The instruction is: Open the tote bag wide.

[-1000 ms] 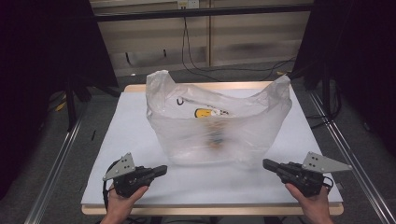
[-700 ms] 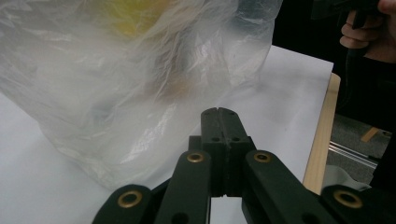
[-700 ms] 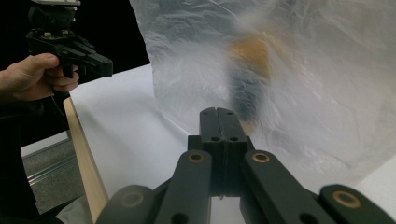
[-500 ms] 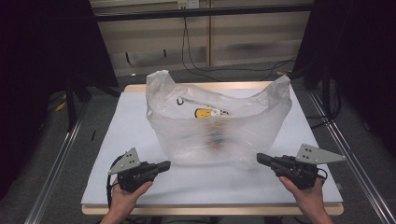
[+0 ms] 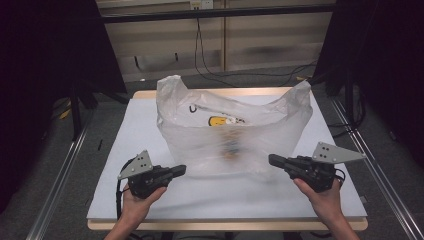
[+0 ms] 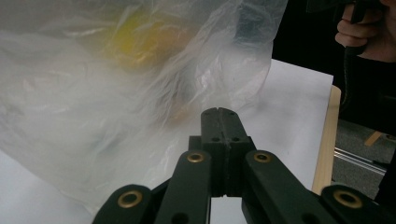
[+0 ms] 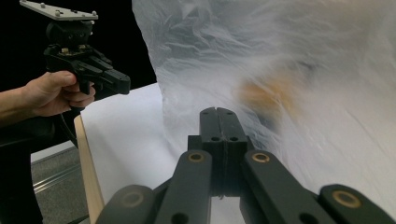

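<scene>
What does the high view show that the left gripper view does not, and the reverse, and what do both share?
High view: the whole bag with its open top, the black print and yellow face on it, the left gripper, and cables on the floor behind the table.

Left gripper view: that gripper's jaws close up, pressed together with nothing between them, pointing at the bag's lower side, where a yellow shape shows through the plastic.

Both: the bag, the white table, and the right gripper's hand.

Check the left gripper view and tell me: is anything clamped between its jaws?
No. The left gripper has its jaws shut flat against each other with nothing between them, and the plastic bag lies beyond their tips.
</scene>
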`<move>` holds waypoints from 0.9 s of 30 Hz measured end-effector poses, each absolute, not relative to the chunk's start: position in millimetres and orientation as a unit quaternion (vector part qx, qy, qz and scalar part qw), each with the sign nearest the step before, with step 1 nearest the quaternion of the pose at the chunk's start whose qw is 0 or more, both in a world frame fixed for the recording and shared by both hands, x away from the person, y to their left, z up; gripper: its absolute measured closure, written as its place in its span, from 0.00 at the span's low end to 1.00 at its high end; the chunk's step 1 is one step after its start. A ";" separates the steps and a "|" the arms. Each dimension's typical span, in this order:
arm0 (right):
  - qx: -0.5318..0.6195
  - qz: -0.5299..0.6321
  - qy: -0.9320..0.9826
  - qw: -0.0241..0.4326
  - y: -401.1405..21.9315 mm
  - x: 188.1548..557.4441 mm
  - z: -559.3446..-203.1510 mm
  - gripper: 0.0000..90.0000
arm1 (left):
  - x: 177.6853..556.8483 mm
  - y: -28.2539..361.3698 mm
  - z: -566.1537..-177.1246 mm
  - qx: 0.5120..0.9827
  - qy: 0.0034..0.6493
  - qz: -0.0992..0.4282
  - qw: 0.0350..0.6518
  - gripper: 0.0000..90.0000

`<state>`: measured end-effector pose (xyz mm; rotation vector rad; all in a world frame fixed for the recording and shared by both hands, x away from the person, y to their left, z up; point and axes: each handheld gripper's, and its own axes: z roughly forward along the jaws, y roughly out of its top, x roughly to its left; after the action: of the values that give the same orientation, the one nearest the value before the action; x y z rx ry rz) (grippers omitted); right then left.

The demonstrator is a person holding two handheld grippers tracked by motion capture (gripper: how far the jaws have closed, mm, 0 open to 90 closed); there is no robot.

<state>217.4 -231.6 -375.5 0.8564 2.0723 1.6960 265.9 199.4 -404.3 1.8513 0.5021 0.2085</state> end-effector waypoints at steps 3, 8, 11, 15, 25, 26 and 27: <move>0.296 0.597 0.727 0.163 -228.6 222.1 -371.3 1.00 | 269.1 197.3 -402.3 0.787 0.211 0.084 0.574 1.00; 0.290 0.606 0.723 0.164 -226.4 226.6 -362.5 1.00 | 269.0 193.9 -396.9 0.785 0.209 0.082 0.578 1.00; 0.288 0.612 0.718 0.165 -225.3 228.6 -356.2 1.00 | 268.7 192.1 -390.7 0.782 0.205 0.083 0.582 1.00; 0.283 0.615 0.716 0.171 -222.5 231.0 -344.5 1.00 | 268.7 186.3 -382.0 0.778 0.196 0.083 0.591 1.00; 0.268 0.619 0.718 0.172 -214.7 236.0 -324.9 1.00 | 270.8 176.1 -370.3 0.777 0.187 0.077 0.597 1.00; 0.267 0.619 0.718 0.173 -214.4 236.0 -323.4 1.00 | 270.6 176.4 -367.2 0.777 0.187 0.078 0.597 1.00; 0.266 0.619 0.718 0.175 -214.1 235.5 -320.6 1.00 | 270.4 176.4 -365.1 0.774 0.187 0.080 0.599 1.00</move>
<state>235.5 -214.1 -320.6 0.7541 2.0354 1.7535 270.4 176.4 -365.1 1.7954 0.4344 0.1853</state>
